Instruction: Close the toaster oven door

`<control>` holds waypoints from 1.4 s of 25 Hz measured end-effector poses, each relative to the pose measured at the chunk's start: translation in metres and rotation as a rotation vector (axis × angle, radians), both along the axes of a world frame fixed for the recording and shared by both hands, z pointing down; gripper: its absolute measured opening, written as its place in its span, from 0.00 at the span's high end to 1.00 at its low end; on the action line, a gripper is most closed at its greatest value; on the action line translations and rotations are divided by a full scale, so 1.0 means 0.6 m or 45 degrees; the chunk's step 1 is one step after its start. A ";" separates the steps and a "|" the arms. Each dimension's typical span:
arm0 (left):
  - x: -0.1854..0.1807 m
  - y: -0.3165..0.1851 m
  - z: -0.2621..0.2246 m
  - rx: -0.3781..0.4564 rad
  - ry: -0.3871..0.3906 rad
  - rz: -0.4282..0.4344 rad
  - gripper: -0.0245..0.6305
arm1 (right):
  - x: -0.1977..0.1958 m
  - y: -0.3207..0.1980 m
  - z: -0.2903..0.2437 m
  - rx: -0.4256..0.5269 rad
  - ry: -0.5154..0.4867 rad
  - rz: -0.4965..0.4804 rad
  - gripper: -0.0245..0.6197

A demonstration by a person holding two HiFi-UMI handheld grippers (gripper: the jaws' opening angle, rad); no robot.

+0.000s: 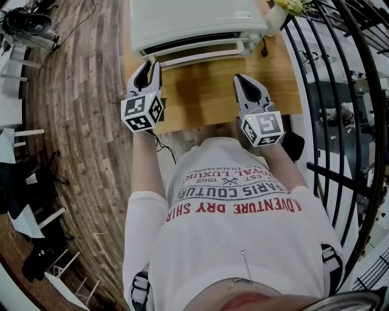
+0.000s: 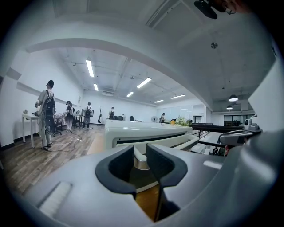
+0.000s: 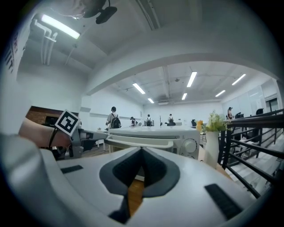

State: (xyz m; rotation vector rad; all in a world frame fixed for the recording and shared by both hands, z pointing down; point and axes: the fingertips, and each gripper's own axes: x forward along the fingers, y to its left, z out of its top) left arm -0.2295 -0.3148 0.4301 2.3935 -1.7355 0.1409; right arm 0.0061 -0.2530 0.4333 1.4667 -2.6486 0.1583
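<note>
A white toaster oven (image 1: 194, 21) stands at the far side of the wooden table (image 1: 206, 97). Its door handle (image 1: 203, 56) runs along the front facing me. A dark slit shows above the door; I cannot tell whether the door is fully closed. My left gripper (image 1: 149, 65) hovers just before the oven's left front corner, open, with nothing between its fingers. The oven (image 2: 146, 128) and its handle (image 2: 177, 144) fill the left gripper view beyond the left gripper (image 2: 140, 153). My right gripper (image 1: 239, 79) hangs over the table to the right, shut and empty. The right gripper (image 3: 142, 150) points at the oven (image 3: 155, 133).
A white vase with flowers (image 1: 279, 15) stands at the table's back right, beside the oven. A black metal railing (image 1: 340, 91) runs along the right. Wooden floor lies to the left. Several people (image 2: 46, 111) stand far off in the room.
</note>
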 end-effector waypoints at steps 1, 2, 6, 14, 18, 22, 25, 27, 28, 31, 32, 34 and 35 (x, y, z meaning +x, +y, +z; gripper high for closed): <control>0.000 -0.003 -0.001 0.006 0.005 0.001 0.81 | -0.002 -0.001 -0.007 0.015 0.000 -0.003 0.98; 0.000 -0.005 -0.001 0.009 0.014 0.003 0.81 | -0.005 -0.003 -0.017 0.031 0.002 -0.007 0.98; -0.002 -0.013 -0.003 0.017 0.027 0.001 0.81 | -0.004 0.000 -0.013 0.029 0.000 -0.005 0.98; -0.004 -0.027 -0.012 0.018 -0.016 -0.016 0.82 | -0.010 0.010 -0.032 0.069 0.072 -0.017 0.98; -0.005 -0.039 -0.014 0.015 -0.016 -0.007 0.82 | -0.004 0.010 -0.031 0.066 0.076 -0.008 0.98; -0.008 -0.043 -0.014 -0.010 0.006 -0.006 0.82 | 0.005 0.013 -0.029 0.057 0.081 0.000 0.98; -0.010 -0.042 -0.013 -0.030 0.021 -0.022 0.82 | 0.010 0.016 -0.026 0.052 0.090 -0.004 0.98; -0.008 -0.042 -0.014 -0.029 -0.038 -0.036 0.82 | 0.014 0.018 -0.028 0.054 0.095 -0.011 0.98; -0.008 -0.042 -0.015 -0.034 -0.060 -0.051 0.82 | 0.016 0.019 -0.029 0.057 0.095 -0.014 0.98; -0.017 -0.033 -0.027 -0.021 -0.066 -0.127 0.87 | 0.020 0.019 -0.032 0.063 0.091 -0.025 0.98; -0.018 -0.027 -0.034 -0.004 -0.063 -0.144 0.88 | 0.021 0.019 -0.032 0.065 0.090 -0.029 0.98; -0.012 -0.009 -0.051 0.034 -0.073 -0.152 0.89 | 0.023 0.020 -0.032 0.069 0.086 -0.040 0.98; -0.006 0.002 -0.061 0.057 -0.086 -0.146 0.90 | 0.024 0.021 -0.032 0.071 0.081 -0.047 0.98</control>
